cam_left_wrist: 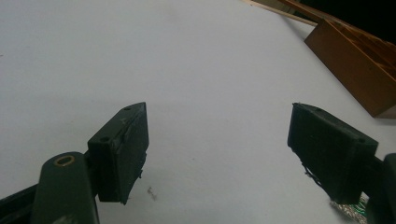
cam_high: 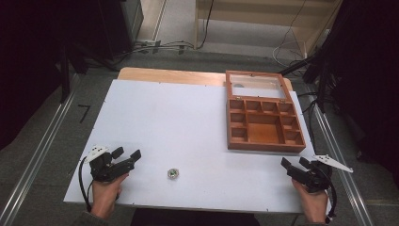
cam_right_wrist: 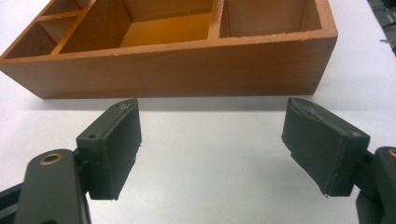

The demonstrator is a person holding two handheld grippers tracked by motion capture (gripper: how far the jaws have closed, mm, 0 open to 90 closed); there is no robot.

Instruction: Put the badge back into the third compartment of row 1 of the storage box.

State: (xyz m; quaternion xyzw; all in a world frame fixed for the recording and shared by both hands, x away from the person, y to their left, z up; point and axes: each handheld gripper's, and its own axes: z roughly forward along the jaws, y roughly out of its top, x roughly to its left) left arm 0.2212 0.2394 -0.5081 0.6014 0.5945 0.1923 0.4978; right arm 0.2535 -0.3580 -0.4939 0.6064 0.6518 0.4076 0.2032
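Left gripper (cam_high: 128, 156) lower left, jaws spread, empty; small ring (cam_high: 173, 173) lay beside it on tabletop (cam_high: 179, 122). Right gripper (cam_high: 295, 164) lower right, jaws spread, facing wooden box (cam_high: 265, 140).

A white surface (cam_high: 188, 122) lies on a wooden tabletop (cam_high: 160, 74) whose edge shows along the far side. Grey floor (cam_high: 244, 52) surrounds it, with cables (cam_high: 155, 46) trailing beyond the far end and metal rails (cam_high: 37, 150) running along both sides.
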